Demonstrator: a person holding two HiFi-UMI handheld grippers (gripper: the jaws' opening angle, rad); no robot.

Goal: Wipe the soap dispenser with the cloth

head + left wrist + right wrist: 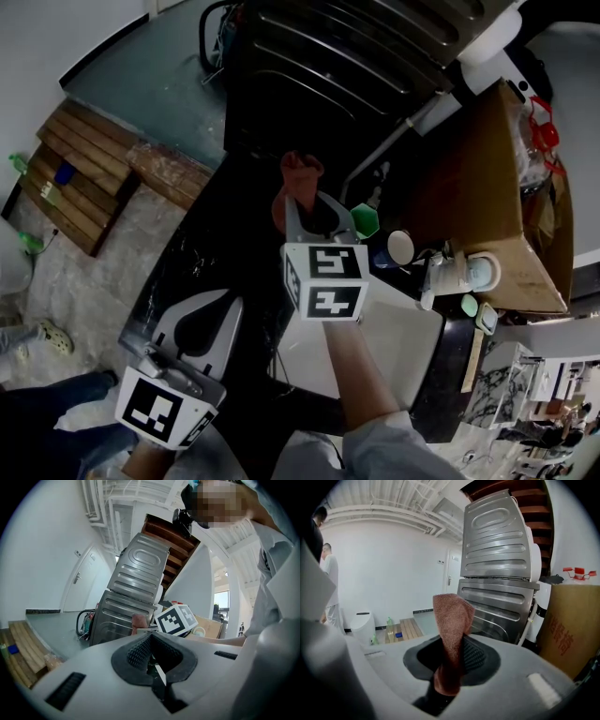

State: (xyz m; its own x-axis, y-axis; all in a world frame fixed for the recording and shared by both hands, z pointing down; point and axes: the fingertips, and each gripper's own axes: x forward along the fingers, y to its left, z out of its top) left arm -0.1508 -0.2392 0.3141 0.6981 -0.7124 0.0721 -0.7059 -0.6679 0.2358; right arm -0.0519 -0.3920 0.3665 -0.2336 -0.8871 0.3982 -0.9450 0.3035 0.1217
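**One loaded, one empty**

Only the right gripper view shows the cardboard box with its red characters, too blurred to read. The right gripper has its fingers pinching the reddish cloth upright. The left gripper has its fingers pressed together, empty. Only the head view shows what may be the soap dispenser, beside the sink.

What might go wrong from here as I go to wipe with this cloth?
The right gripper pinches the cloth as a bunched strip, so it may slip out under rubbing. Small things such as a green cup crowd the sink, and a sweep may knock them over.
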